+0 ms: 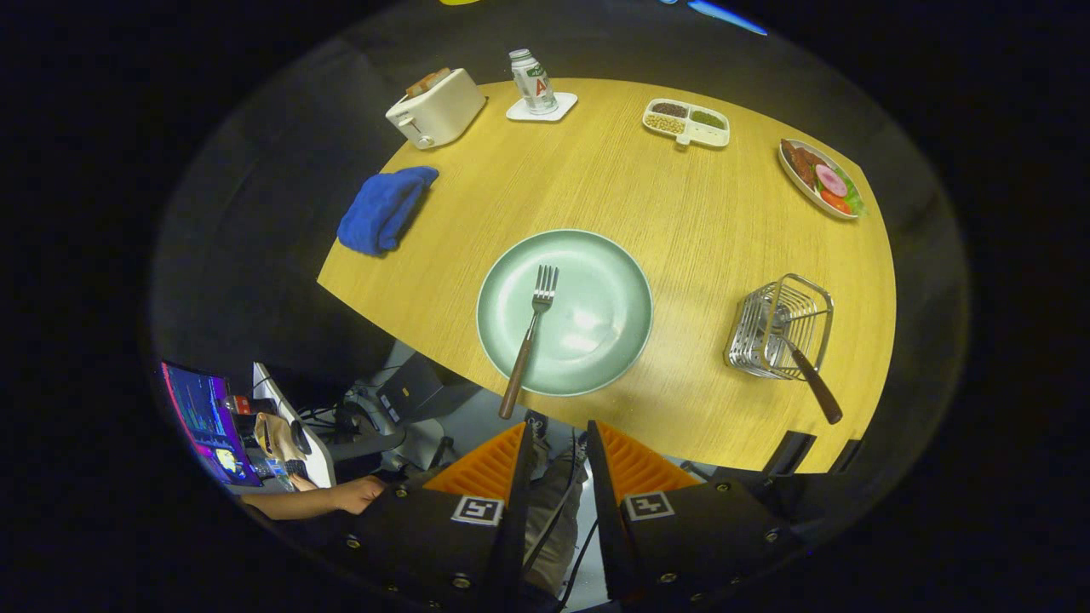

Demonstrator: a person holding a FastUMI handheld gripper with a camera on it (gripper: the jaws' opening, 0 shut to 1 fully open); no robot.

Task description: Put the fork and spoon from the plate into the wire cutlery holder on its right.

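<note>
Gripper view is looking down on a round wooden surface point(681, 221) from above its near edge. Claw point(558, 438) is hovering off that edge, fingers parted with a gap between them, gripping nothing. Just ahead of the fingers a pale green plate point(613, 340) is sitting on the wood; a fork point(528, 336) with a brown handle is lying on it, tines pointing away, handle sticking out over the near rim. Wire cutlery holder point(779, 328) is standing to the plate's right, well apart, with a spoon point(809, 379) leaning in it, brown handle poking out toward the near side. Farther back: blue cloth point(383, 209), toaster point(436, 108), bottle point(532, 81) on a coaster, divided dish point(686, 122), food plate point(819, 179). Below the surface, a person's hand point(358, 492) is resting near a lit monitor point(204, 421).
</note>
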